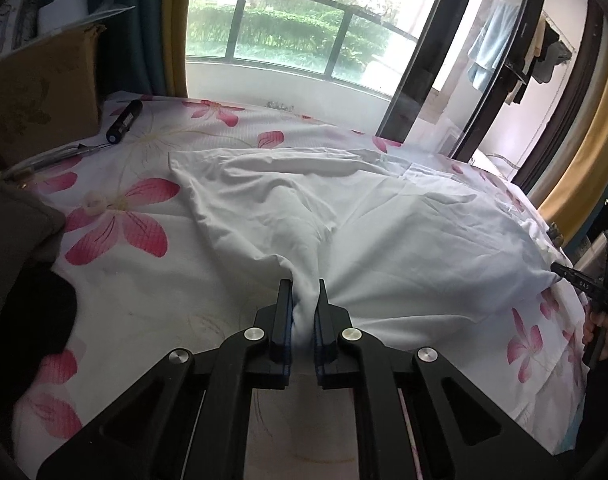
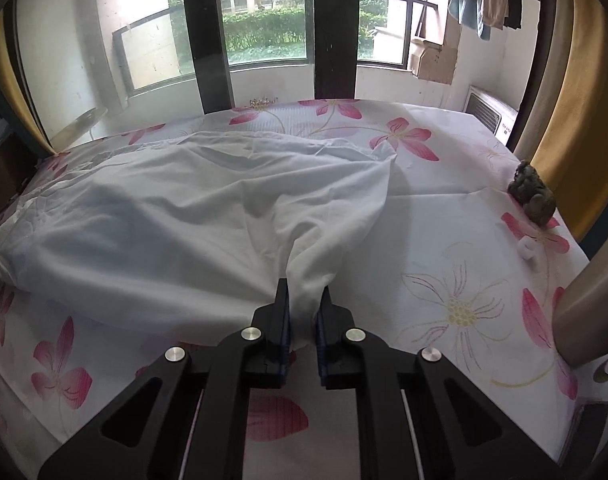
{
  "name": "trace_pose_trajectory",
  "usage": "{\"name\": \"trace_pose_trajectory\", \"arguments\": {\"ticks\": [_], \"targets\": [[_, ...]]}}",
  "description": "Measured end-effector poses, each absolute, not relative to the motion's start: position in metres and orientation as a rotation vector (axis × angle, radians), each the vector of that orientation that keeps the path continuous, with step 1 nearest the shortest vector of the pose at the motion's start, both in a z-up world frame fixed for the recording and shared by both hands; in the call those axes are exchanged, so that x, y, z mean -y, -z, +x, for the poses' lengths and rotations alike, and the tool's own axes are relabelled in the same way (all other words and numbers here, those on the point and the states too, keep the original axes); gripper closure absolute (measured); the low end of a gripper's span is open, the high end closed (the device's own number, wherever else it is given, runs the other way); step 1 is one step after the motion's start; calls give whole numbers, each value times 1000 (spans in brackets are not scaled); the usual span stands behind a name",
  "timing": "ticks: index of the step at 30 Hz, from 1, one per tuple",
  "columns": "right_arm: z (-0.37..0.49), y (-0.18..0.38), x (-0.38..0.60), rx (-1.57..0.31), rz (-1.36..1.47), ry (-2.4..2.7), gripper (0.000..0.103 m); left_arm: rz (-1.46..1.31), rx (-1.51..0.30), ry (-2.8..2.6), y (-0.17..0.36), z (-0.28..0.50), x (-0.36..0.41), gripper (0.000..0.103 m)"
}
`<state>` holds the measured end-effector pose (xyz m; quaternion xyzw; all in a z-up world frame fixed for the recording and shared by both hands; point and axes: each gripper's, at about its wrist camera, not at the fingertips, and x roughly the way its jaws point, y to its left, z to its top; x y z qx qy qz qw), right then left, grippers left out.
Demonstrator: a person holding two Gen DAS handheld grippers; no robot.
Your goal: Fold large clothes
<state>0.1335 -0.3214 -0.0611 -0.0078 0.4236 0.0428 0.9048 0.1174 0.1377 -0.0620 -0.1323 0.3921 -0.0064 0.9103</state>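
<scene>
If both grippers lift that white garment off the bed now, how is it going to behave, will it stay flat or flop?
Probably flop: the white garment already bunches into folds where the left gripper and right gripper pinch it. It looks thin, so likely light. The middle would probably sag between the two grips and drag on the bedsheet.

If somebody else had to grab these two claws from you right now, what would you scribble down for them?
Left claw: shut on a bunched corner of the white garment.
Right claw: shut on the opposite near corner.
Garment lies rumpled on the flowered bedsheet, not yet folded.
Done: both near corners gripped.
Left: probably lift, carry the corners toward the window side, then smooth and fold again.
</scene>
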Motion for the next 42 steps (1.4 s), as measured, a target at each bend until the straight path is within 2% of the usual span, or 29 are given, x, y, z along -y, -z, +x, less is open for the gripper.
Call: {"name": "trace_pose_trajectory", "arguments": {"ticks": [42], "targets": [[12,74,331,-887,-29,-84,93,-270,-874,39,84,6,-131,93]]}}
